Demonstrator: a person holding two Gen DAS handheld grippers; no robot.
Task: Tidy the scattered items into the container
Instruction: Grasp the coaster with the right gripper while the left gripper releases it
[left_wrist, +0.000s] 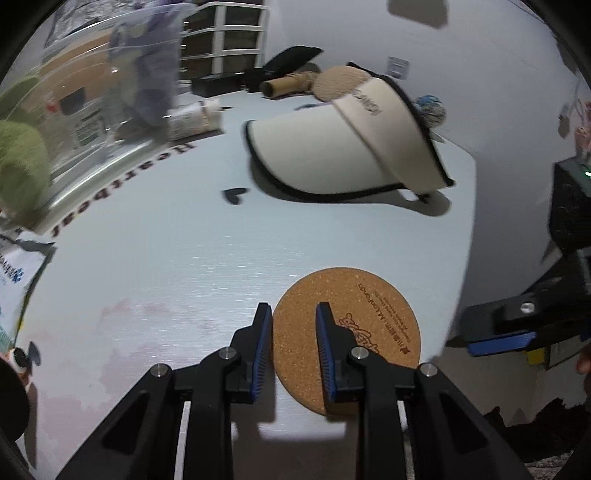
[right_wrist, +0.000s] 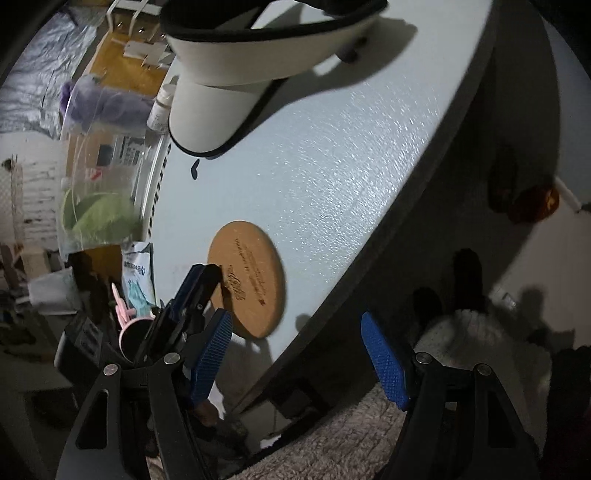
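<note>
A round cork coaster (left_wrist: 354, 332) lies flat at the near edge of the pale table; it also shows in the right wrist view (right_wrist: 251, 280). My left gripper (left_wrist: 294, 321) hovers just over the coaster's left part, jaws partly open, one finger on each side of its left rim. A cream sun visor (left_wrist: 351, 147) lies further back. The clear plastic container (left_wrist: 92, 103) stands at the left, holding green and purple plush items. My right gripper (right_wrist: 299, 347) is open and empty, off the table edge over the floor.
A white tube (left_wrist: 195, 118) lies beside the container. A printed packet (left_wrist: 14, 280) sits at the left edge. A cardboard roll (left_wrist: 284, 85) and a blue-white ball (left_wrist: 430, 109) lie at the back. The table edge (right_wrist: 388, 236) runs diagonally; a fluffy rug (right_wrist: 351, 443) is below.
</note>
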